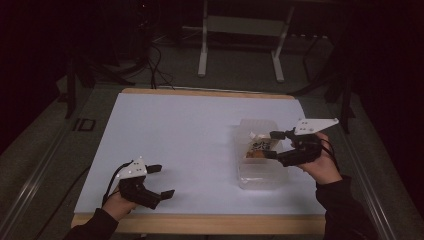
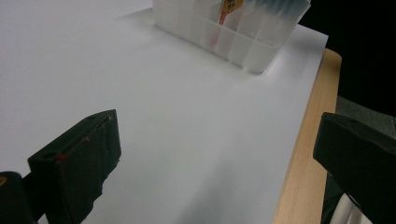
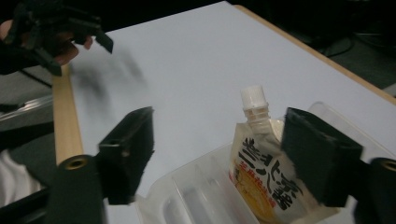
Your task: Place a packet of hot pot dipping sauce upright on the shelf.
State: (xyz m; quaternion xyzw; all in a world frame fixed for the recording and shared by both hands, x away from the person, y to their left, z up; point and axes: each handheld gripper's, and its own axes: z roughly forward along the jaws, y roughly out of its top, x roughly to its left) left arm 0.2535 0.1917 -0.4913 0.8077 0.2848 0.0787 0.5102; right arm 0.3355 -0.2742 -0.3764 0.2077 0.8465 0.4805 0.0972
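The right tongs [image 1: 274, 144], jaws apart, straddle the upright pouch [image 3: 261, 172] in the tray [image 1: 260, 175]; the left tongs [image 1: 161, 181] gape far left.

Wooden table [image 1: 200, 224] with pale edges showing at near and far sides, large white sheet [image 1: 180, 145] covering almost all its top, clear plastic box [image 1: 260, 172] with compartments standing on the sheet at the right, a spouted pouch [image 1: 260, 144] upright inside it
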